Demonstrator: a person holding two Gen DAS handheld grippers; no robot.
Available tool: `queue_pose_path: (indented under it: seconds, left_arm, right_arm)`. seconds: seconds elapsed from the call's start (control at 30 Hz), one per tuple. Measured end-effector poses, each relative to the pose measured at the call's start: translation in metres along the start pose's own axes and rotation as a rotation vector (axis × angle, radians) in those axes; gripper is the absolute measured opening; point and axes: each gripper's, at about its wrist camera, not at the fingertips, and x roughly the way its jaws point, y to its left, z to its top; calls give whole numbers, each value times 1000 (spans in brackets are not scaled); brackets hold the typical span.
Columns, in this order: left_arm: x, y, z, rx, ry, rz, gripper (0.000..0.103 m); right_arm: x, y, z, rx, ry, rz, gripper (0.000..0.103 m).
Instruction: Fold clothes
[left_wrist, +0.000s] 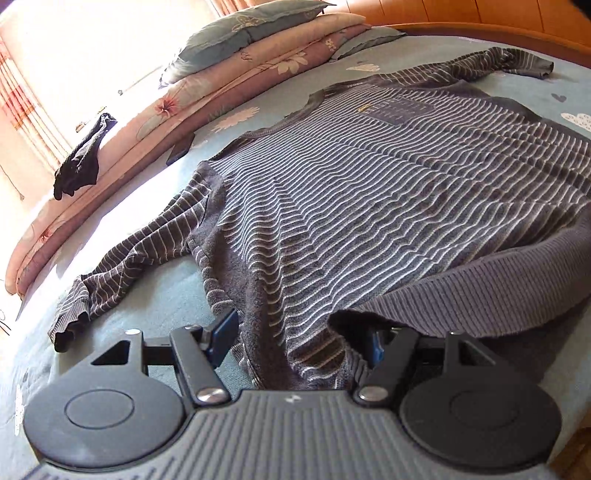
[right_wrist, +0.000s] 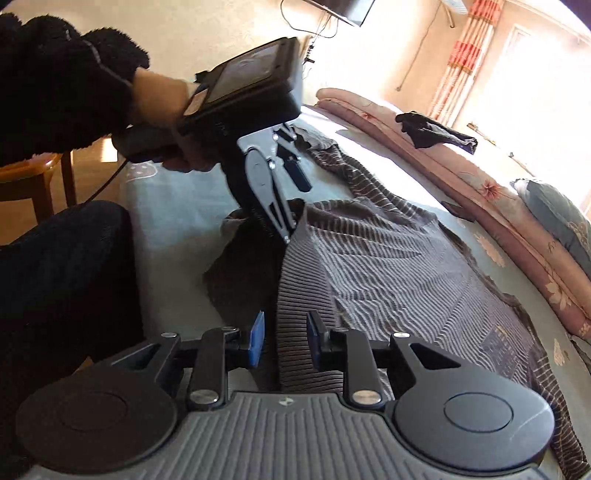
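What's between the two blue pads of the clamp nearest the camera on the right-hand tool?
The ribbed hem of the striped sweater runs between the right gripper's pads, which stand slightly apart from it. The right wrist view shows this.

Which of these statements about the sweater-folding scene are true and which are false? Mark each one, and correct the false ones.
1. The striped sweater lies spread on the bed. True.
2. Both grippers are at the sweater's ribbed hem. True.
3. The right gripper is clamped shut on a sleeve. False: its jaws are open, either side of the hem.
4. A dark garment lies on the folded floral quilt. True.
5. The sweater is already folded in half. False: it lies flat, both sleeves out.
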Motion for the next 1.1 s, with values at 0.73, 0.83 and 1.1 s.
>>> queue_pose_path:
  seconds: [0.73,0.83,1.1]
  left_arm:
    - [-53,11,-30,108,-50,-132,72]
    - [-85,-4,-36,184,-138,-158,72]
    - [-117,-60,-59,416,-229,-249,72]
  right_arm:
    - [69,-14,1,113,157,108,3]
    - [58,-23,6,195,123,169,3]
    - [44,-20,9,220,160,332,3]
